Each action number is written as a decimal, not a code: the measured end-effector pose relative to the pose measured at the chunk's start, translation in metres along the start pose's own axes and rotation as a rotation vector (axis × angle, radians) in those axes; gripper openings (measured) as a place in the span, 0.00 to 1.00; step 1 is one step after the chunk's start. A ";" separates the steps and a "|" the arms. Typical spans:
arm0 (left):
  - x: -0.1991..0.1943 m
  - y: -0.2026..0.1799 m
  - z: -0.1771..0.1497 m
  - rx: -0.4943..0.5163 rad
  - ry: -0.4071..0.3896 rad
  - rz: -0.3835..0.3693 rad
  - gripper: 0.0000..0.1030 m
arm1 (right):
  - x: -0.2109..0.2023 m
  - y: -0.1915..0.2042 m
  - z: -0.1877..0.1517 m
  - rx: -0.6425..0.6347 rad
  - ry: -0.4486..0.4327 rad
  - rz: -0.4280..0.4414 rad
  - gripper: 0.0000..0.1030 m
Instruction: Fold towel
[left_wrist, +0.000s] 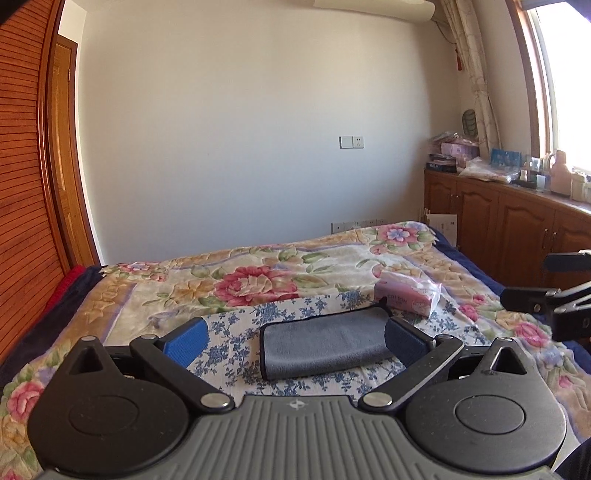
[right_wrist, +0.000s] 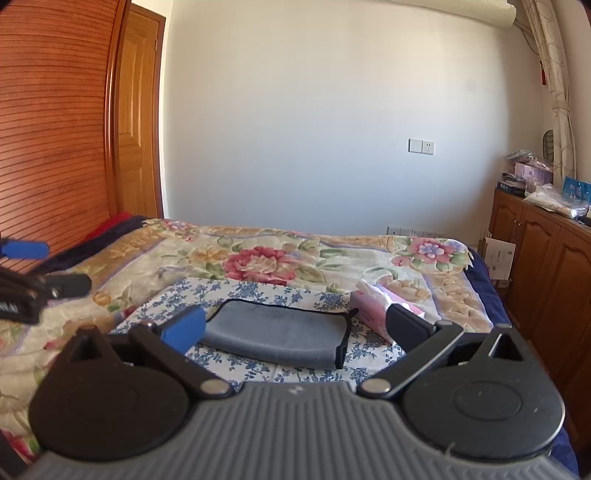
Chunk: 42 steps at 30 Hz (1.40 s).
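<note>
A grey towel with a dark hem (left_wrist: 325, 343) lies folded into a thick rectangle on a blue-flowered white cloth (left_wrist: 258, 314) on the bed. It also shows in the right wrist view (right_wrist: 277, 336). My left gripper (left_wrist: 295, 341) is open and empty, held just in front of the towel, its blue pads to either side. My right gripper (right_wrist: 295, 326) is open and empty, also short of the towel. The right gripper shows at the left view's right edge (left_wrist: 546, 295); the left gripper shows at the right view's left edge (right_wrist: 40, 273).
A pink tissue pack (left_wrist: 406, 299) lies right of the towel, also in the right wrist view (right_wrist: 380, 306). The bed has a floral blanket (left_wrist: 258, 273). A wooden wardrobe (right_wrist: 55, 129) stands left; wooden cabinets (left_wrist: 509, 225) with clutter stand right under the window.
</note>
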<state>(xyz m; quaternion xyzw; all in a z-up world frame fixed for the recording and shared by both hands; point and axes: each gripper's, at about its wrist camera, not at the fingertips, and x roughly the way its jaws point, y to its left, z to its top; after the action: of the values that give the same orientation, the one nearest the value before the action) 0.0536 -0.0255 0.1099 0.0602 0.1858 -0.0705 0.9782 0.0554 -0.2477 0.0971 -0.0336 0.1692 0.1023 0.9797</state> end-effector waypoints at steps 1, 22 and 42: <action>-0.001 -0.001 -0.003 0.000 0.002 0.002 1.00 | -0.002 0.001 -0.001 0.000 -0.005 -0.002 1.00; -0.013 -0.003 -0.059 -0.055 -0.003 0.050 1.00 | -0.016 0.013 -0.051 0.033 -0.024 -0.024 1.00; -0.017 0.000 -0.092 -0.043 0.006 0.067 1.00 | -0.012 0.017 -0.079 0.020 -0.004 -0.048 1.00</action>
<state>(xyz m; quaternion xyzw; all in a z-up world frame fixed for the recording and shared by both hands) 0.0057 -0.0102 0.0311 0.0455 0.1882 -0.0333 0.9805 0.0148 -0.2414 0.0260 -0.0279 0.1676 0.0771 0.9824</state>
